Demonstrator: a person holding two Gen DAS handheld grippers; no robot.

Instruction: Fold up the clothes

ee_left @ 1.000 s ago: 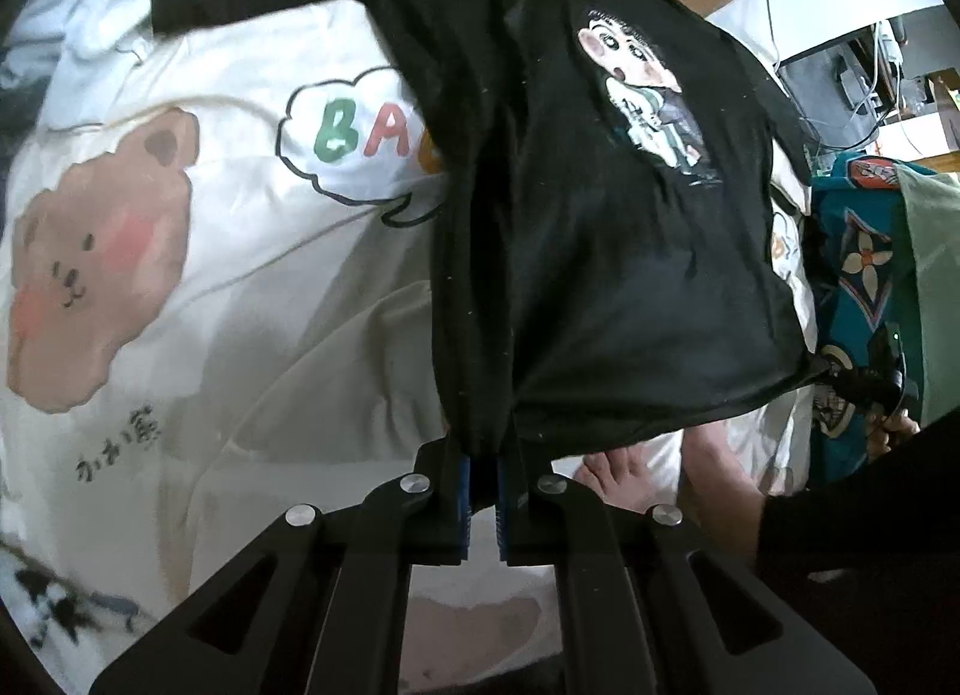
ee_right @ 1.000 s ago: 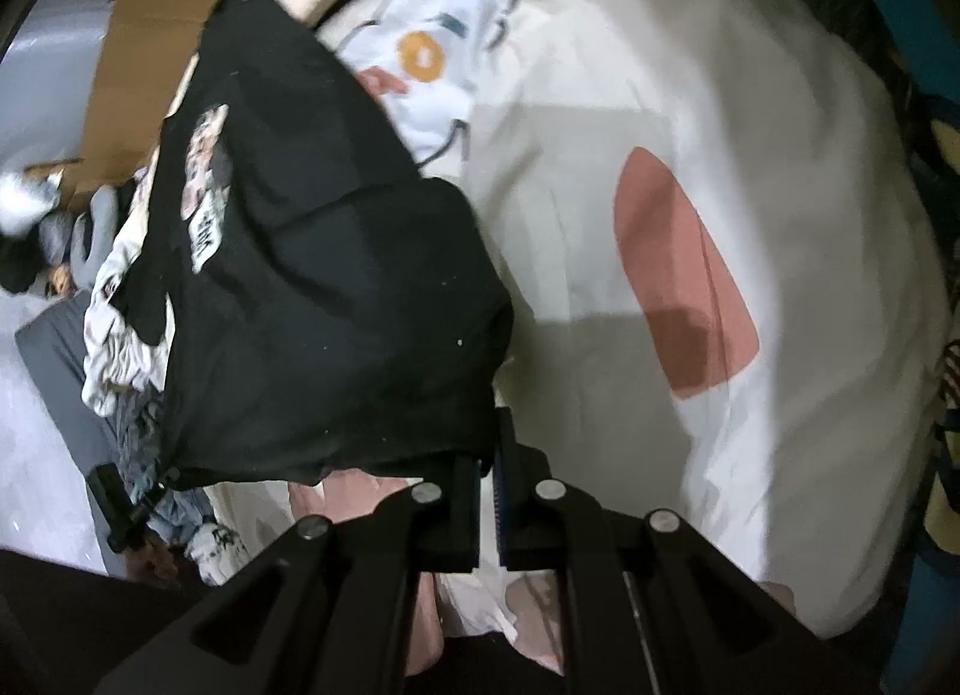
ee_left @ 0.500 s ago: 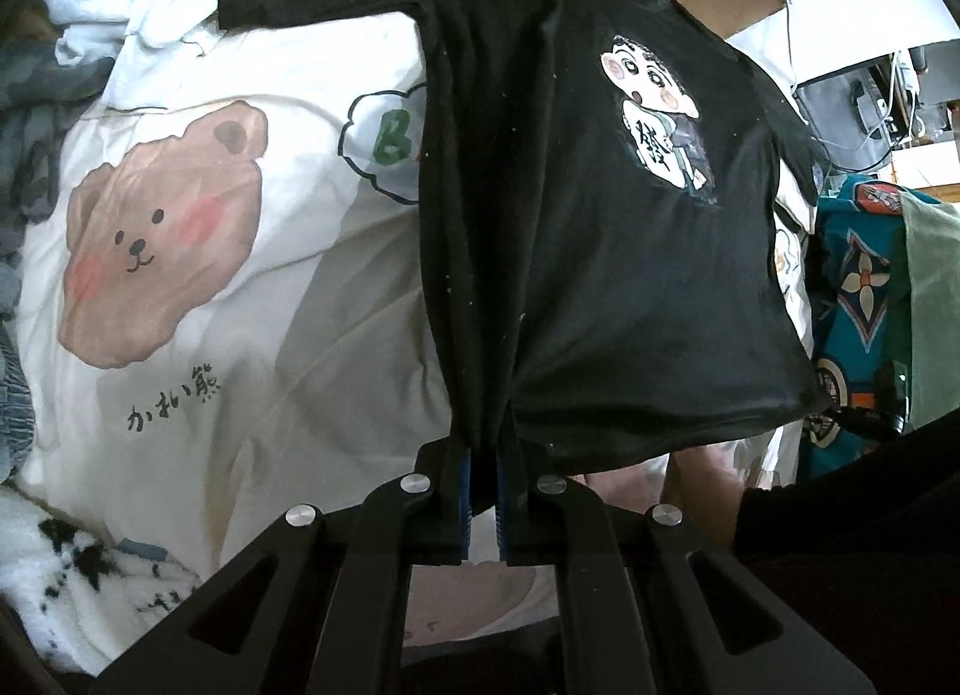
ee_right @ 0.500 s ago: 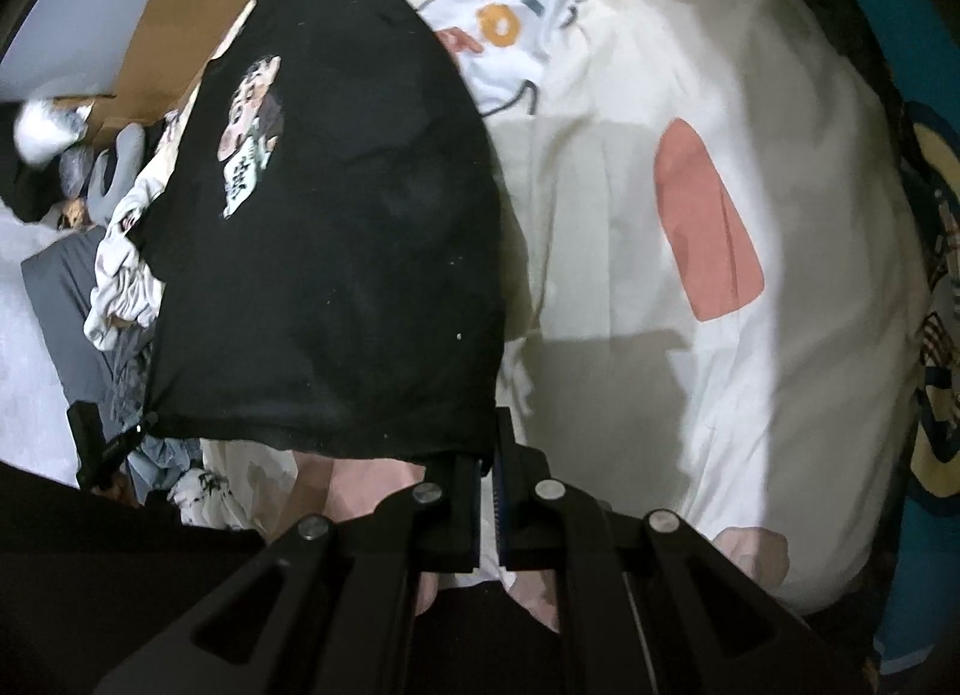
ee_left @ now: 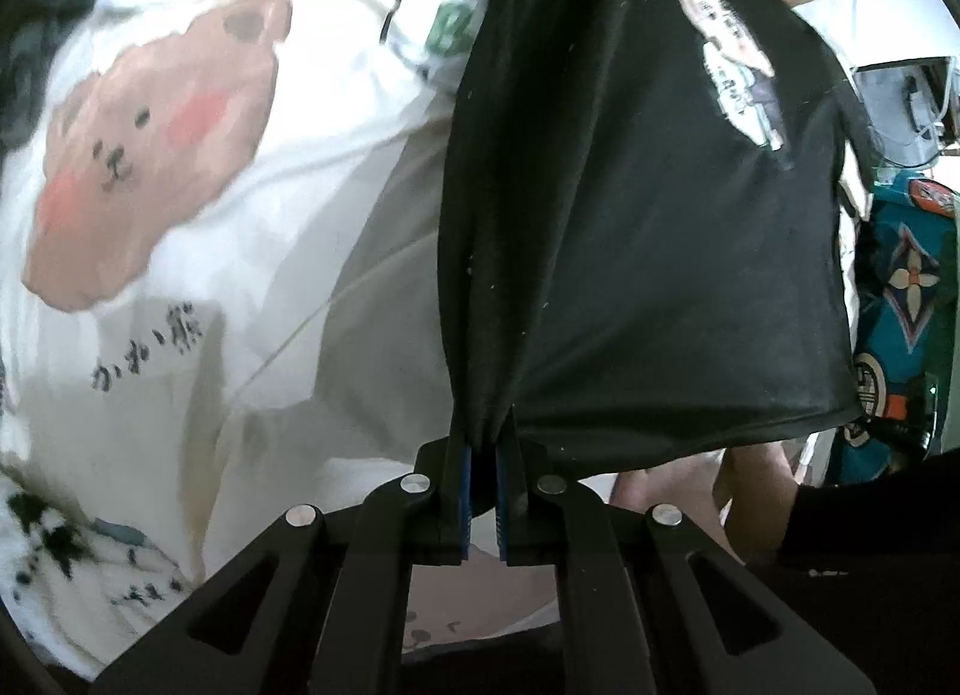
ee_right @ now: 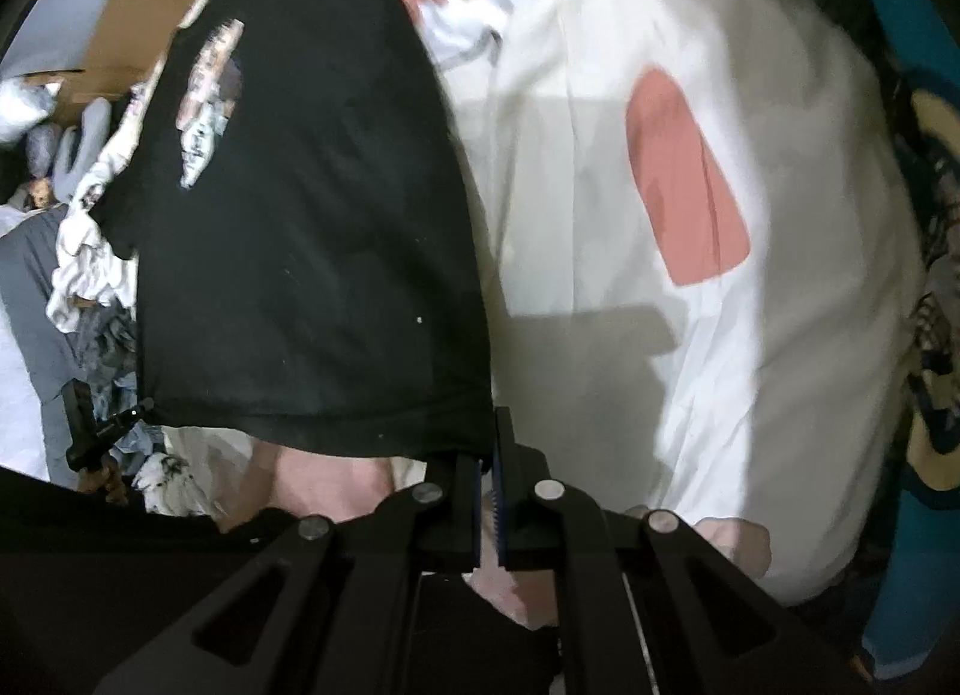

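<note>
1. Setting: home bedroom.
2. Bed covered by a white duvet [ee_left: 288, 251] with a cartoon bear print [ee_left: 156, 155].
3. Loose clothes pile [ee_right: 90, 251] beside the bed.
4. Cardboard box [ee_right: 138, 17] behind; a bare foot [ee_left: 642, 485] below.

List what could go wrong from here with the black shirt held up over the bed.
The left gripper pinches a bunched corner of the black T-shirt, so a crease may fold in. The right gripper holds only the hem's edge, which could slip. The blurred views suggest fast motion, so the shirt may land crooked on the duvet.
</note>
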